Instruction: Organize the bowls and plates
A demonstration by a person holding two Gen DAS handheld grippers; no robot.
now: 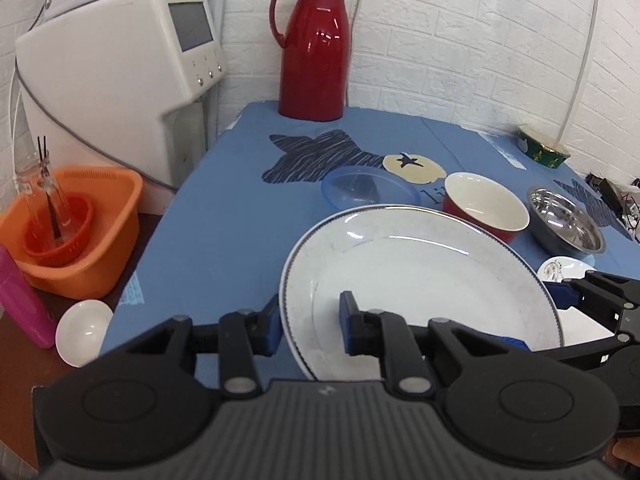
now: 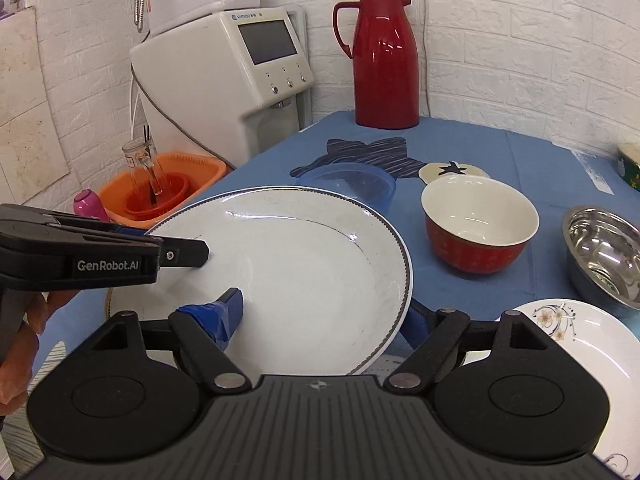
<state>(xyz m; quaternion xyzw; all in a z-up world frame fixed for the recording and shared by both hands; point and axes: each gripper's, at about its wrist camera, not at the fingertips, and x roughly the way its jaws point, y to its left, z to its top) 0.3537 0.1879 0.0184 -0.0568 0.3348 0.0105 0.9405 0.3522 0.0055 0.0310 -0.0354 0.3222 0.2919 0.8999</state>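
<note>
1. the large white plate [image 1: 420,280] with a dark beaded rim is lifted and tilted above the near part of the bench [image 1: 224,216], which is covered in blue cloth.
2. the left tongs [image 1: 310,326] straddle the plate's left rim, one blue pad outside it and one inside on the plate's face, so they grip the plate.
3. the right tongs [image 2: 326,314] straddle the opposite rim the same way, one taped blue finger [image 2: 224,312] lying on the plate's face and the other behind its edge; they also hold the plate.
4. beyond the plate, toward the middle of the bench, lies a clear blue plastic dish [image 1: 370,190].
5. just right of it stands a red bowl [image 2: 480,228] with a white inside, and further right, near the bench's right edge, a steel bowl [image 2: 604,252].
6. a small white plate with a flower print [image 2: 580,344] lies at the near right corner, partly under the right tongs.
7. a red jug [image 1: 314,48] stands at the far edge by the wall.
8. off the bench's left edge sits an orange basin [image 1: 76,232].
</note>
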